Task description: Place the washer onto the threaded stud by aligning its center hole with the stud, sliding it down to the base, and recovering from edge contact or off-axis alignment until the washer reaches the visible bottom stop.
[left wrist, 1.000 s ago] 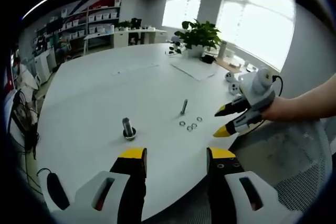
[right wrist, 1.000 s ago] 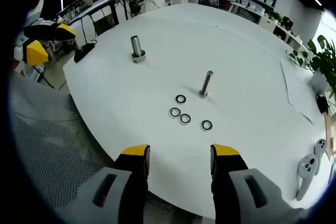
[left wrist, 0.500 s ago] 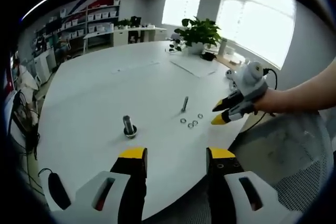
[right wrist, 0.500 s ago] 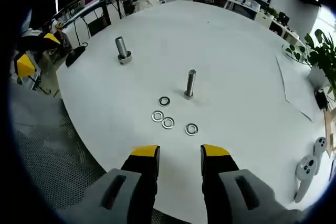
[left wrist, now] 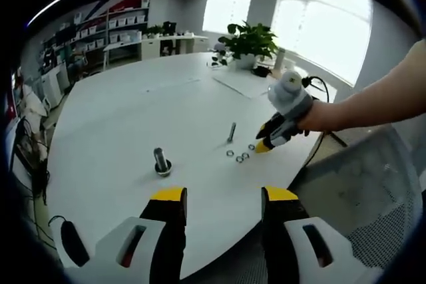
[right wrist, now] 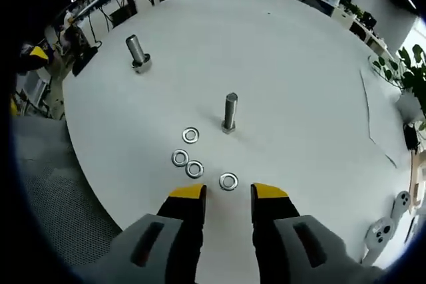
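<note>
Here the round white table [right wrist: 319,64] carries an upright threaded stud [right wrist: 229,112] with four washers [right wrist: 228,181] lying flat just beside it. The right gripper [right wrist: 227,192], jaws narrowly parted and holding nothing, hovers at the nearest washer. The left gripper [left wrist: 223,195] is spread wide and bare at the table edge.

Both views face table [left wrist: 120,118], opposite sides.

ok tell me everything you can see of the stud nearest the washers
The threaded stud is a grey metal bolt standing upright, head down, on the white table. Nothing sits on its shaft yet. Four loose washers lie flat just in front of it, none touching. The right tool, slightly open, hovers beyond them, apart from it.
</note>
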The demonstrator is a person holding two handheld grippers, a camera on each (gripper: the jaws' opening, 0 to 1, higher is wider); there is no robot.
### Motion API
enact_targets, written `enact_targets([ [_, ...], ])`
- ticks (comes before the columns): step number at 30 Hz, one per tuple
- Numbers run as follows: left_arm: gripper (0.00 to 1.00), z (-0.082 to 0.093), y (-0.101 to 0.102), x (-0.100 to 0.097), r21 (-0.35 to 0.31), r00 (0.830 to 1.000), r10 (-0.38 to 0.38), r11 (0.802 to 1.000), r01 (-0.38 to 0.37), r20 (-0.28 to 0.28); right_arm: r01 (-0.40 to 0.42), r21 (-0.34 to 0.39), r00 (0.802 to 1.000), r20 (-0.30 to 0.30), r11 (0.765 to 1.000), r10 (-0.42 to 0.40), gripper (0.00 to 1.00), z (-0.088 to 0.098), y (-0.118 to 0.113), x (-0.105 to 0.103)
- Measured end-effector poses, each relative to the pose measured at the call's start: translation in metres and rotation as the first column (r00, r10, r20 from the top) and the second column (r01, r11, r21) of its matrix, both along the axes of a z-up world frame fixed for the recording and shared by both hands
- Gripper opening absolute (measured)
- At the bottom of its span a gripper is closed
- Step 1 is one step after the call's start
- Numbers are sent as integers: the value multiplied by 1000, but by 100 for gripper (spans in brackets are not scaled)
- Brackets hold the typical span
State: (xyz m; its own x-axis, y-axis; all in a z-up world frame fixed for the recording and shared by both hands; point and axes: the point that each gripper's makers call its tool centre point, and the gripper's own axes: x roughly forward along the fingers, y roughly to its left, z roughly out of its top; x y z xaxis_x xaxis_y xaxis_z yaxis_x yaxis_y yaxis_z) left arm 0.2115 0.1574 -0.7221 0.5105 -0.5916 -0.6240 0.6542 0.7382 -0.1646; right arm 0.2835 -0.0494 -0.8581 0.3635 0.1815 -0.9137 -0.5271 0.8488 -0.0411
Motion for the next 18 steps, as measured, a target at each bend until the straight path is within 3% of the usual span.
enact_targets([
  [4, 43, -1, 0, 0, -1, 1000, 2, 1000, -2, -4, -12, -13, 999, -46, 1000, 12, 28, -9, -2, 1],
  [13, 43, -2, -1, -1, -6, 1000, -1, 1000, 1, -15, -10, 7, 998, -65, 1000, 10, 23, -10, -3, 5],
  [18, 43, -4, 0, -2, -5, 1000, -1, 1000, 1, -22, -80, 4, 994, -75, 997, 80, 22, -10, -2, 5],
])
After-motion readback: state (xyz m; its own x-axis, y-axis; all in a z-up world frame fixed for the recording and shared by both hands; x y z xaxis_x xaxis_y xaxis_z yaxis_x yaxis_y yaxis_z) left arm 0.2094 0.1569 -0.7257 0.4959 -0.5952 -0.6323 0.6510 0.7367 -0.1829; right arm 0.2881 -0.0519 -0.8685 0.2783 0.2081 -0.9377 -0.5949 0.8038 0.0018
